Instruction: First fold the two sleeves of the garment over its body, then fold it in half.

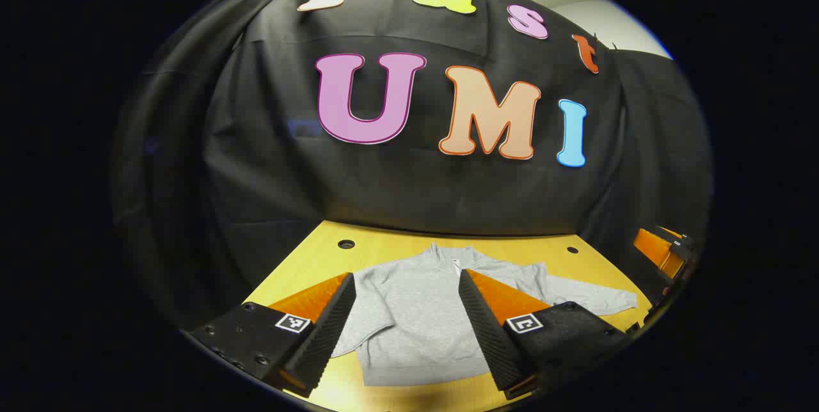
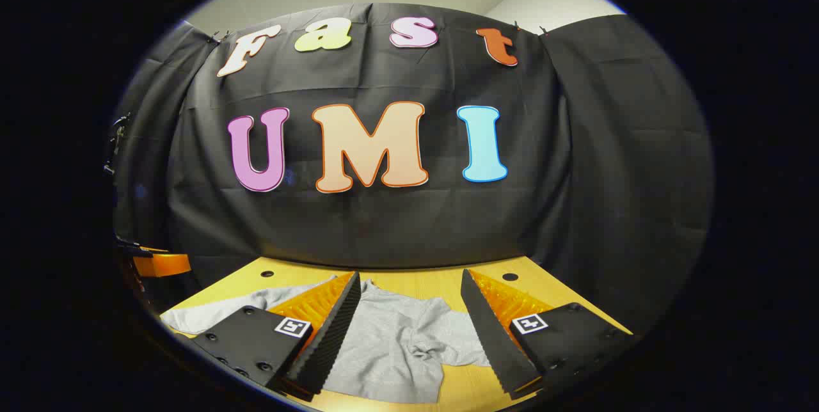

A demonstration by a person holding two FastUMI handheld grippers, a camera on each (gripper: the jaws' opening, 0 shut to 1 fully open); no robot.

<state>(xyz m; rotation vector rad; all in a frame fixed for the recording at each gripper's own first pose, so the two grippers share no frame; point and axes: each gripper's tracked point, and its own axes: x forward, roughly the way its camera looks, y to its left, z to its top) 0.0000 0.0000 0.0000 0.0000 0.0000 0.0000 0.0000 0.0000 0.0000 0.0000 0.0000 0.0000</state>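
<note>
Left gripper view: grey garment (image 1: pixel 416 329) flat on yellow bench (image 1: pixel 384 249), lower centre, one sleeve (image 1: pixel 588 297) out toward lower right, ready for folding. Left gripper (image 1: pixel 407 329) and right gripper (image 2: pixel 409 335) hover above it, fingers apart, holding nothing.

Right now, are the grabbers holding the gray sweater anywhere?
No. The left gripper and the right gripper both hang open above the gray sweatshirt, holding nothing.
</note>
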